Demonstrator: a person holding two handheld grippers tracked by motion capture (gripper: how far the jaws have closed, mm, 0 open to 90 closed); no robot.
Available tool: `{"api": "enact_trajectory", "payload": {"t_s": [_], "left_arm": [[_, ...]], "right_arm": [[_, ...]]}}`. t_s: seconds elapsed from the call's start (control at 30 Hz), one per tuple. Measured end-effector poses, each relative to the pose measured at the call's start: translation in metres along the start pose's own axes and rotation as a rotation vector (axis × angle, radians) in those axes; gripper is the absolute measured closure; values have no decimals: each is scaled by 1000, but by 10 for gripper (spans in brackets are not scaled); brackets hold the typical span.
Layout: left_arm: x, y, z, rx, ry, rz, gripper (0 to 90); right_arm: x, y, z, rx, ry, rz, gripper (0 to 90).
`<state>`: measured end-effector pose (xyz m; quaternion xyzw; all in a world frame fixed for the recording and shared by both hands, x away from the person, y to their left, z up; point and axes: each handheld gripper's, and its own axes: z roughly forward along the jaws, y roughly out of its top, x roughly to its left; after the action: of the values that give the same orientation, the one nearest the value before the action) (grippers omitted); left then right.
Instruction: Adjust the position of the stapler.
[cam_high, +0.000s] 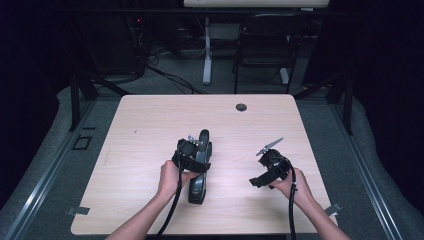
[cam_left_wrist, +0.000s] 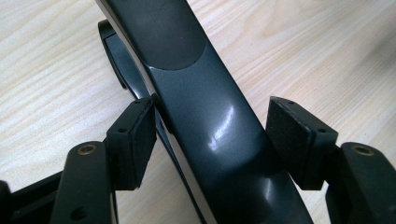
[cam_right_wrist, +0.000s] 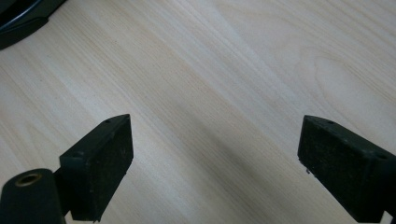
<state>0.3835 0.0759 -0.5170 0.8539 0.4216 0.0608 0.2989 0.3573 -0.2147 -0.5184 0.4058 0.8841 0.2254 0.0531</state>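
A black and dark-grey stapler (cam_high: 198, 189) lies lengthwise near the middle of the light wooden table (cam_high: 150, 125). My left gripper (cam_high: 194, 161) reaches over its middle from the left. In the left gripper view the stapler's glossy top arm (cam_left_wrist: 205, 121) runs between the two pads. The left pad (cam_left_wrist: 135, 140) rests against the arm's edge, and the right pad (cam_left_wrist: 294, 140) stands just beside it without clearly pressing. To the right, my right gripper (cam_high: 256, 181) hovers low over bare wood, its jaws wide open (cam_right_wrist: 215, 158) with nothing between them. A dark corner of the stapler (cam_right_wrist: 18, 18) shows at its upper left.
A round cable grommet (cam_high: 241, 107) sits near the table's far edge. Behind the table stand a black chair (cam_high: 265, 45) and a white desk leg (cam_high: 207, 50). Dark frame legs flank the table on both sides.
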Motion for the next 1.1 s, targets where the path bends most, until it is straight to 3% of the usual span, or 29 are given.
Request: {"api": "enact_trajectory", "payload": {"t_s": [0.17, 0.23, 0.27, 0.63, 0.83, 1.1], "left_arm": [[-1, -3, -1, -1, 7, 0, 349], [-1, -3, -2, 7, 8, 4, 349], [-1, -4, -2, 4, 13, 3, 349], [4, -8, -7, 14, 23, -4, 353], [14, -13, -12, 22, 7, -63, 342], [23, -19, -18, 27, 10, -82, 353]], "right_arm": [[0, 1, 0, 23, -5, -16, 104], [1, 0, 1, 3, 0, 4, 104], [0, 1, 0, 28, 0, -17, 104], [0, 1, 0, 28, 1, -15, 104], [-1, 1, -1, 25, -5, -19, 107], [-1, 0, 1, 6, 3, -7, 110]]}}
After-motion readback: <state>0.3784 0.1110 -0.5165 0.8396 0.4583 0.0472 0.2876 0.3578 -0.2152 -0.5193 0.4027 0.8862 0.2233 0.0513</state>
